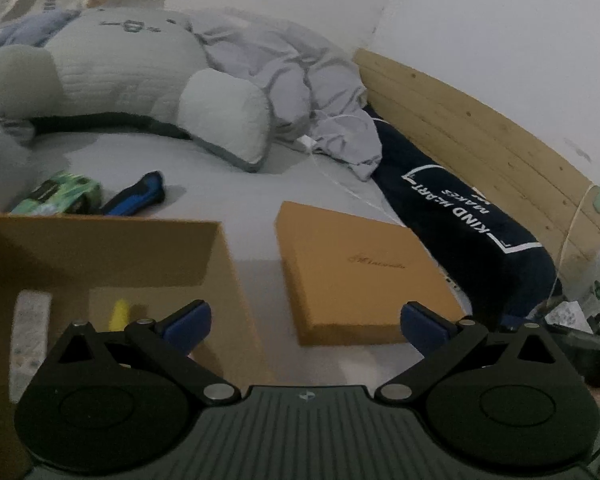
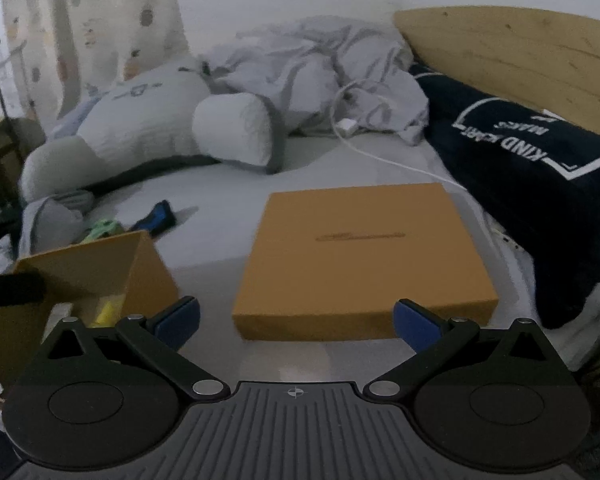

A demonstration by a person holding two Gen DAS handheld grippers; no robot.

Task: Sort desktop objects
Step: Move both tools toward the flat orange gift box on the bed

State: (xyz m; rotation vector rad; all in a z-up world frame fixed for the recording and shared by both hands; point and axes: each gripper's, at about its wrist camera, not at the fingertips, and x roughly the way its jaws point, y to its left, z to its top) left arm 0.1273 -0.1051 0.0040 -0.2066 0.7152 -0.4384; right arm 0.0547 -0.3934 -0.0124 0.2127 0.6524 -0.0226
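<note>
An open orange box (image 1: pixel 112 252) sits on the bed at my left; it holds a yellow item (image 1: pixel 120 314) and a white remote-like item (image 1: pixel 30 332). It also shows in the right wrist view (image 2: pixel 100 264). A flat orange lid (image 1: pixel 360 272) lies to its right, also in the right wrist view (image 2: pixel 360 256). A blue-black tool (image 1: pixel 136 196) and a green packet (image 1: pixel 60 196) lie behind the box. My left gripper (image 1: pixel 306 322) is open and empty over the box's right wall. My right gripper (image 2: pixel 296 320) is open and empty just before the lid.
A grey plush pillow (image 1: pixel 132 92), a crumpled grey blanket (image 1: pixel 296 80) and a navy pillow with white lettering (image 1: pixel 472 224) lie on the bed. A wooden headboard (image 1: pixel 480 128) stands at the right. A white charger cable (image 2: pixel 364 144) runs across the sheet.
</note>
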